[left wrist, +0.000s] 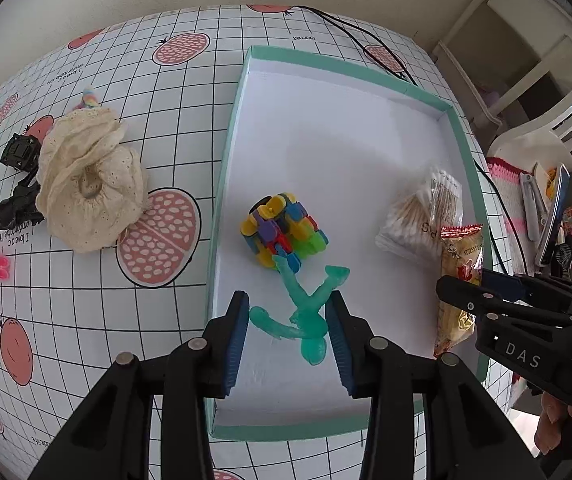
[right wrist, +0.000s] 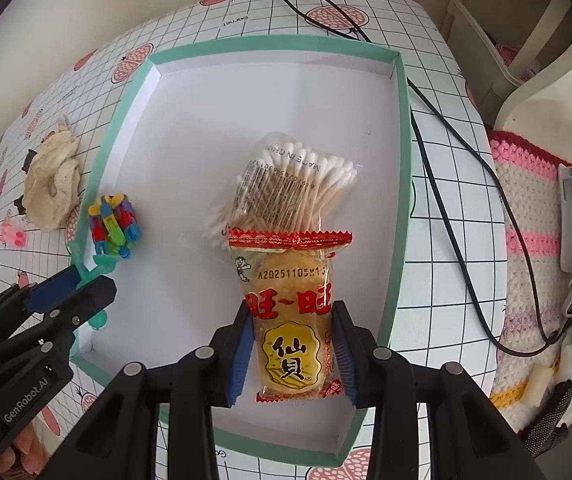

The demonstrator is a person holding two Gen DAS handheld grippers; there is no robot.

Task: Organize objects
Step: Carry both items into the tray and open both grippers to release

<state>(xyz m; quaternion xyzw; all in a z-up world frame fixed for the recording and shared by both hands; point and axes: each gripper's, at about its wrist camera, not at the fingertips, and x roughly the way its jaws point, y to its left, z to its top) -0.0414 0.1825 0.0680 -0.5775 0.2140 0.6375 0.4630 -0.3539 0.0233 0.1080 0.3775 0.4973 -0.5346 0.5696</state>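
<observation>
Teal-rimmed and white inside, the box [left wrist: 461, 148] on our counter [left wrist: 126, 80] holds a block toy [left wrist: 282, 232], a bag of cotton swabs [right wrist: 286, 184], a snack packet [right wrist: 293, 320] and a green suction toy [left wrist: 305, 312]. Our left claw [left wrist: 287, 332] stands open with its pads on either side of the suction toy. Our right claw [right wrist: 291, 348] is closed against the snack packet's sides. Outside the box, a cream cloth [left wrist: 90, 188] lies bunched on the counter.
</observation>
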